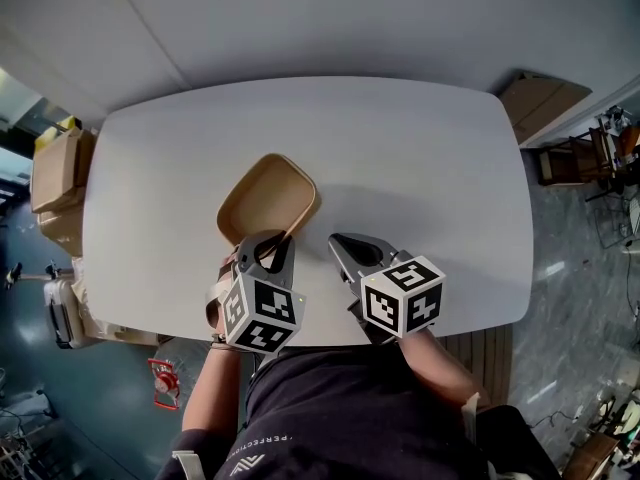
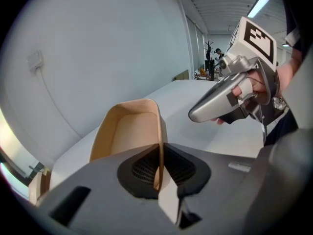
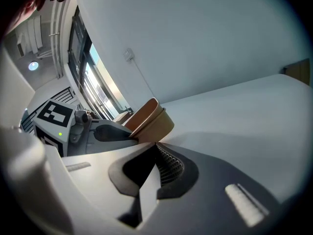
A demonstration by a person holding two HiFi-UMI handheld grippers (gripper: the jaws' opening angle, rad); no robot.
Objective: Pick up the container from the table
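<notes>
Head view first: the tan container [image 1: 268, 198] is over the near left part of the white worktop [image 1: 430, 148], hollow side up and tipped. The left gripper [image 1: 268, 244] reaches in from the near edge, its tips right on the container's near rim. Just to its right the right gripper [image 1: 343, 248] hangs over the worktop, beside the container but apart from it, carrying nothing.

Now the left gripper view, and here's the grip. The fingers [image 2: 139, 173] are clenched on the thin side wall of the container [image 2: 129, 131]. That tan wall runs straight down into the narrow slit between the two dark pads, pinched from both sides. The rest of the container rises beyond them, its hollow turned to the left. Off to the right, a hand [image 2: 254, 87] holds the right gripper [image 2: 198, 112] above the worktop [image 2: 186, 94].

Over to the right gripper view: the fingers [image 3: 168, 166] are pressed tight together, ridged pad against pad, nothing between them. Beyond them, up and to the left, the container [image 3: 154, 119] hangs tilted, rim high and to the left. The left gripper [image 3: 120, 132] grips it from the left side. A shadow lies under it on the worktop [image 3: 244, 116], and I can't tell whether its lower corner touches down.
</notes>
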